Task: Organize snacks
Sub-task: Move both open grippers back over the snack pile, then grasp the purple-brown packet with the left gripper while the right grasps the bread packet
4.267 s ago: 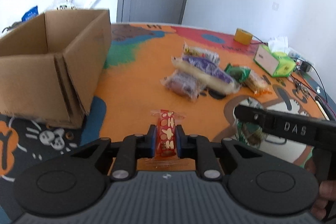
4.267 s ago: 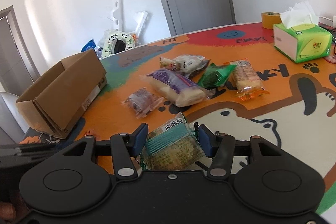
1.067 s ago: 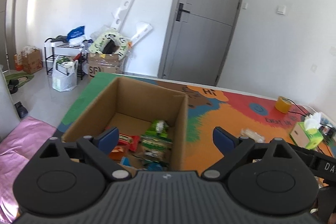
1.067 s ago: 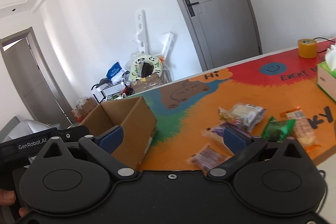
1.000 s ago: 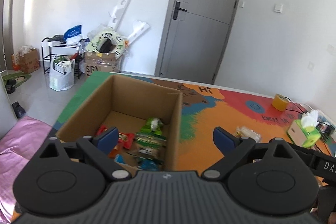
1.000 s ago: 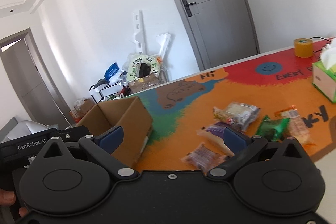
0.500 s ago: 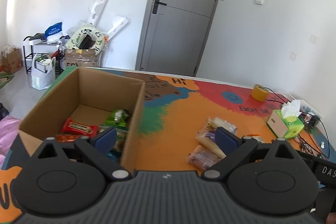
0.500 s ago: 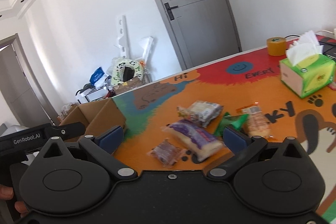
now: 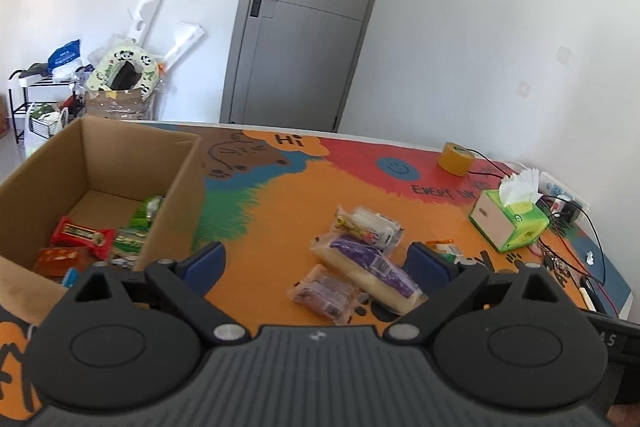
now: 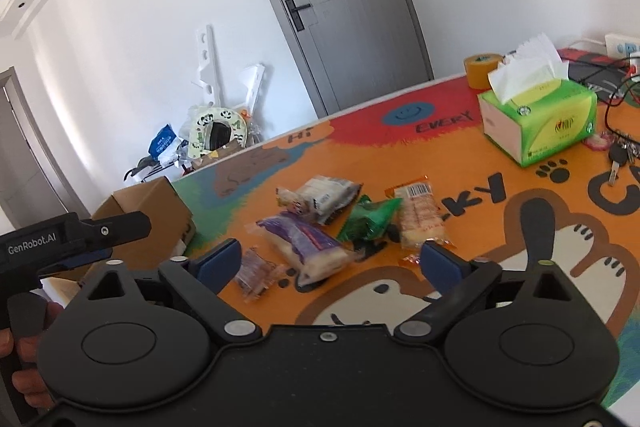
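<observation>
A cardboard box [image 9: 182,183] stands at the table's left and holds several snack packs, among them a red bar [image 9: 82,235] and a green pack [image 9: 145,213]. Loose snacks lie mid-table: a long purple-and-cream pack [image 9: 366,269] [image 10: 304,241], a small dark pack [image 9: 322,293] [image 10: 256,273], a white pack [image 9: 368,225] [image 10: 324,199], a green pack [image 10: 370,221] and an orange wafer pack [image 10: 420,221]. My left gripper [image 9: 316,263] is open and empty, above the table between box and snacks. My right gripper [image 10: 330,261] is open and empty above the snacks.
A green tissue box [image 9: 510,221] [image 10: 538,119] and a roll of tape [image 9: 456,158] [image 10: 482,65] stand at the far right, with cables and keys [image 10: 618,155] beside them. The box also shows in the right wrist view [image 10: 152,219]. A grey door [image 9: 308,23] stands behind the table.
Both grippers let go of their snacks at the box, opened wide, and have swung right from the box toward the loose snacks mid-table.
</observation>
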